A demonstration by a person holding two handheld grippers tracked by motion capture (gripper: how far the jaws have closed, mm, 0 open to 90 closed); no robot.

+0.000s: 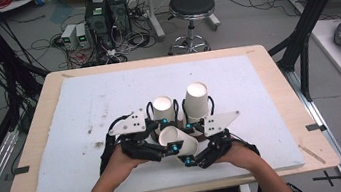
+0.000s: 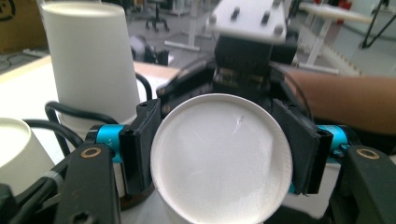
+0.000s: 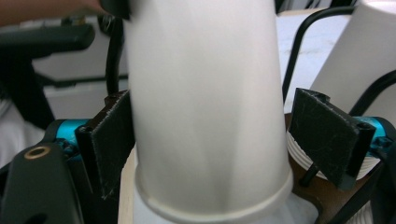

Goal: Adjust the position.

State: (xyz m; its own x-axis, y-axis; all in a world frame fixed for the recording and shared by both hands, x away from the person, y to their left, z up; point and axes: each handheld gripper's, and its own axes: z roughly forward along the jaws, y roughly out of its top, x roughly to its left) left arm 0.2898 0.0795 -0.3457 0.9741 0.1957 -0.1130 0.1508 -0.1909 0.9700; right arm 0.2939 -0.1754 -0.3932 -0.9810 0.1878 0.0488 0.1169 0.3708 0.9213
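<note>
Paper cup (image 1: 179,142): high view, lay tilted on its side between both grippers, base toward the person's left, over the white board (image 1: 84,108).
Left gripper (image 1: 166,136): high view, reached in from the left; cup base at its fingertips.
Right gripper (image 1: 189,144): high view, reached in from the right beside the cup's mouth end.
Two other cups (image 1: 198,100): high view, upside down just beyond the fingertips, side by side.
Left gripper view: cup base (image 2: 221,156) faced the camera, round; own jaws low at both sides, grip could not be told.
Farther pads (image 2: 141,144): left gripper view, pressed the cup's two sides.
Right gripper view: cup wall (image 3: 205,107) stood between the pads (image 3: 112,140); left pad touching, right pad slightly apart, so part open around it.
</note>
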